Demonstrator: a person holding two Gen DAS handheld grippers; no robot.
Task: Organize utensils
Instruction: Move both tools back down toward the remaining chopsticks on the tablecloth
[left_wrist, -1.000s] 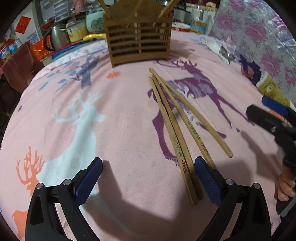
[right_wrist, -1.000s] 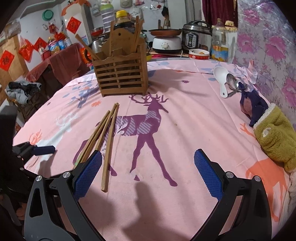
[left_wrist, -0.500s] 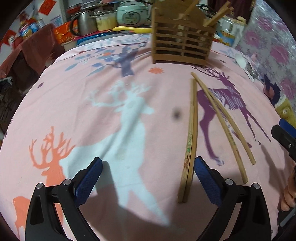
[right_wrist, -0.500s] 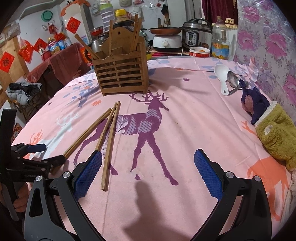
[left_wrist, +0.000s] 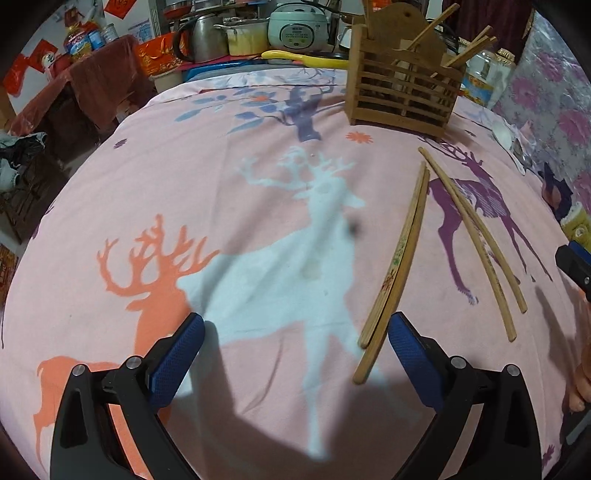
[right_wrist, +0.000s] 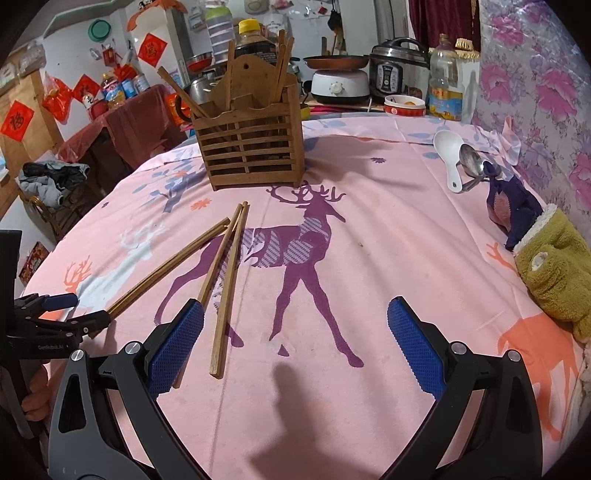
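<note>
- Task is judged partly done: several chopsticks are already stood in the wooden holder (right_wrist: 255, 147); its compartments cannot be told apart.
- Four loose chopsticks (right_wrist: 225, 280) are left lying on the tablecloth (right_wrist: 369, 258), in front of the holder.
- A white spoon (right_wrist: 448, 155) and a metal spoon (right_wrist: 471, 162) are left well to the right of the holder.
- Left gripper (left_wrist: 295, 347) is held wide open and empty, near the chopstick ends nearest it.
- Right gripper (right_wrist: 295, 339) is likewise wide open, nothing grasped.

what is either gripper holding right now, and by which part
Nothing. The left gripper and right gripper are both open, and all four chopsticks lie loose on the cloth.
</note>
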